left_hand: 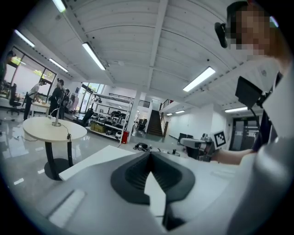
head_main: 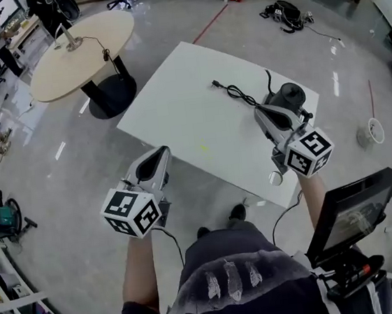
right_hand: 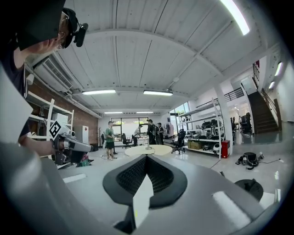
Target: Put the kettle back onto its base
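The black round kettle base [head_main: 290,96] sits near the right edge of the white table [head_main: 185,119], and its black cord [head_main: 234,93] runs left across the top. It also shows as a low dark disc, the base [right_hand: 251,187]. No kettle is in any view. My right gripper [head_main: 262,111] hovers just in front of the base with its jaws together and nothing between them [right_hand: 146,157]. My left gripper [head_main: 159,153] hangs off the table's near-left edge, also shut and holding nothing [left_hand: 149,154]. Each gripper sees the other across the table.
A round beige table [head_main: 82,53] with a small stand on it is at the back left. A white cup [head_main: 370,131] and a black bag [head_main: 285,13] lie on the floor to the right. A dark screen on a stand [head_main: 350,212] is close at my right. People stand far off.
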Action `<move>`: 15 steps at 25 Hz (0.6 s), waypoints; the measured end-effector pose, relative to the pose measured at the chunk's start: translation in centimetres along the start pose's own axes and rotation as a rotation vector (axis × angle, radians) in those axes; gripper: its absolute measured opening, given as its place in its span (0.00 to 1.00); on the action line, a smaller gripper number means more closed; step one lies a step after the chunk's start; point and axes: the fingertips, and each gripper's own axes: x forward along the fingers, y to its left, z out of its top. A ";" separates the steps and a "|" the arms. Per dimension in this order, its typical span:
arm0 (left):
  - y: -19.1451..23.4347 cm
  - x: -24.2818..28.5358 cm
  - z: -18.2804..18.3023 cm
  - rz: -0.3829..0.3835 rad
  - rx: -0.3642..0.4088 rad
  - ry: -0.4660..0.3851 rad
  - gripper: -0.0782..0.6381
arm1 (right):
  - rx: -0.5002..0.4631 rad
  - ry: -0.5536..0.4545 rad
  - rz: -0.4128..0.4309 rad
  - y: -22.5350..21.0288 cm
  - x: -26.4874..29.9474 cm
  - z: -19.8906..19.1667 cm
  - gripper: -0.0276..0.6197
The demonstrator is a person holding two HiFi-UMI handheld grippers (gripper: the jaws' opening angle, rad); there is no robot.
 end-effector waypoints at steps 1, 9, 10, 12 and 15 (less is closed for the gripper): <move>0.7 -1.1 0.1 0.008 -0.007 -0.009 0.11 | -0.012 -0.004 0.015 1.4 0.9 0.4 0.05; 1.0 -4.7 -0.9 -0.052 -0.062 -0.037 0.11 | 0.009 0.012 0.037 8.9 0.7 1.6 0.05; 0.5 -4.6 -1.0 -0.065 -0.067 -0.038 0.11 | 0.010 0.015 0.037 9.3 0.2 1.7 0.05; -1.1 -4.1 -1.5 -0.098 -0.080 -0.032 0.11 | 0.002 0.032 0.027 9.9 -1.3 1.7 0.05; -3.6 -2.8 -2.9 -0.156 -0.094 -0.018 0.11 | -0.002 0.056 0.004 9.9 -3.7 1.0 0.05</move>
